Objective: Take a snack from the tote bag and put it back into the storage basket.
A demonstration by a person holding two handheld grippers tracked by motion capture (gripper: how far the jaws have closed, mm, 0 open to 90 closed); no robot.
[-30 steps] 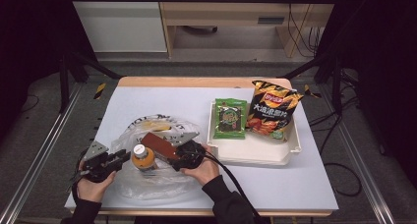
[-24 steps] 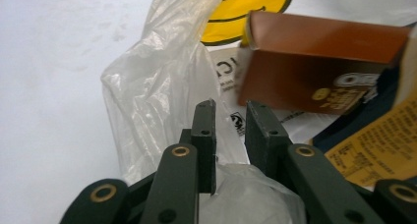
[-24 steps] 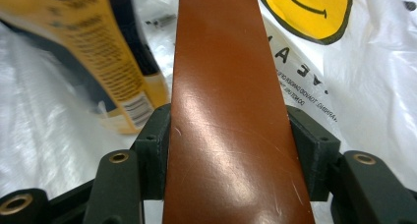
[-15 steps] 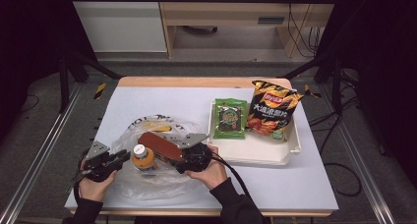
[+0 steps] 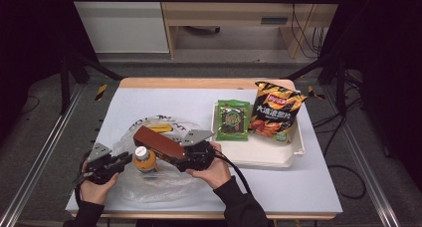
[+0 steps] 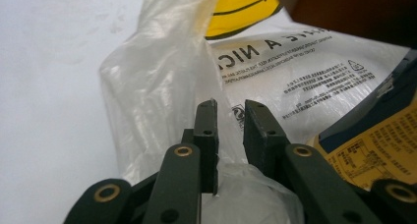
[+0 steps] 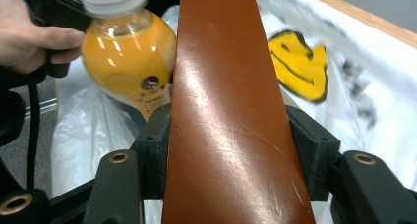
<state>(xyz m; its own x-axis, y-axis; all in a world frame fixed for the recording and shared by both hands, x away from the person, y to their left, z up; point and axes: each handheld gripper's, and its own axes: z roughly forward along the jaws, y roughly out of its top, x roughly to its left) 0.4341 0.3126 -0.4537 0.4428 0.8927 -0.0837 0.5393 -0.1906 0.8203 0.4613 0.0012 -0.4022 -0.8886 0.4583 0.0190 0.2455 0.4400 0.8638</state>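
A clear plastic bag [image 5: 149,187] printed with a yellow smiley lies at the front left of the table. In it stands an orange juice bottle [image 5: 144,159] with a white cap. My left gripper [image 5: 124,162] sits just left of the bottle, and its jaws [image 6: 230,116] are shut on a fold of the bag's film [image 6: 162,76]. Right of the bottle, my right gripper [image 5: 176,155] is shut on a long brown case [image 5: 158,142] and holds it slanted above the bag. In the right gripper view the case [image 7: 226,111] runs up between both jaws, with the bottle [image 7: 128,57] beside it.
A white tray [image 5: 259,152] at the right middle carries a green snack packet [image 5: 233,120] and an orange-and-black chips bag [image 5: 274,110]. The table's wooden far edge [image 5: 199,82] lies beyond, with metal rails along both sides.
My right gripper has risen a little with the brown case in it and shifted slightly right. The left gripper has stayed in place on the bag.
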